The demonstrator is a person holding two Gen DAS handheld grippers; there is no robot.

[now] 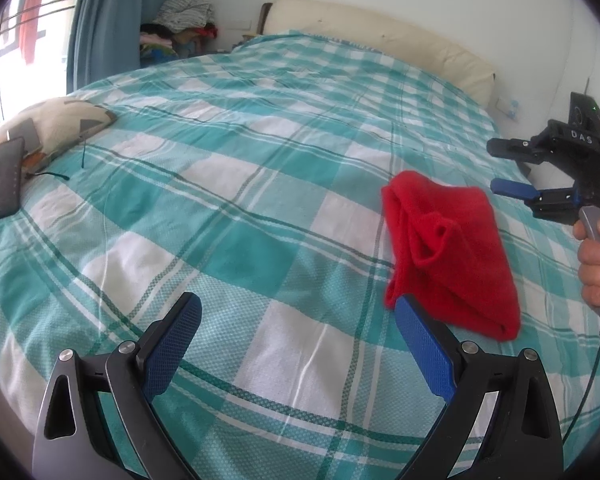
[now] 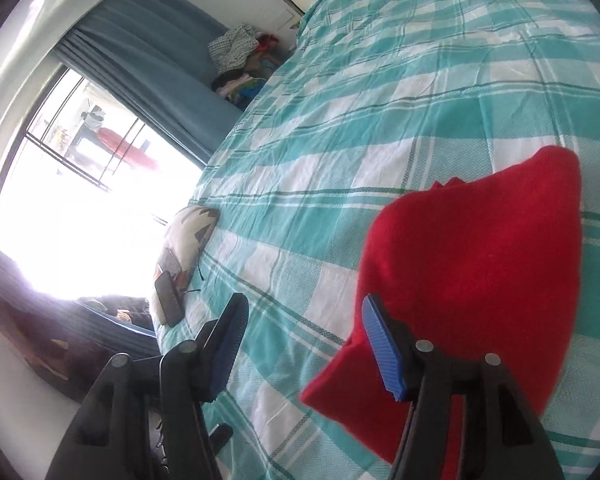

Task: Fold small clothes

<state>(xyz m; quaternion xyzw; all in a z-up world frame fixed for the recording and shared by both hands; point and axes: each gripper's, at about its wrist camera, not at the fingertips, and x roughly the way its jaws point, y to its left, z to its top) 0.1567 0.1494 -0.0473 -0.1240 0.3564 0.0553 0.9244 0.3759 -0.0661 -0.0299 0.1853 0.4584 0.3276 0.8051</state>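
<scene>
A small red garment (image 1: 452,248) lies folded on the teal and white checked bedspread (image 1: 260,184). It also fills the right of the right wrist view (image 2: 472,280). My left gripper (image 1: 298,312) is open and empty, its right finger just at the garment's near corner. My right gripper (image 2: 306,320) is open and empty, its right finger over the garment's near edge. In the left wrist view the right gripper (image 1: 512,168) shows at the far right, held in a hand, beyond the garment.
A patterned cushion (image 1: 48,128) with a dark phone (image 1: 6,178) on it lies at the bed's left edge. A cream headboard (image 1: 380,36) is at the far end. A clothes pile (image 1: 184,20) sits by the blue curtain (image 1: 128,12). A window (image 2: 80,184) is on the left.
</scene>
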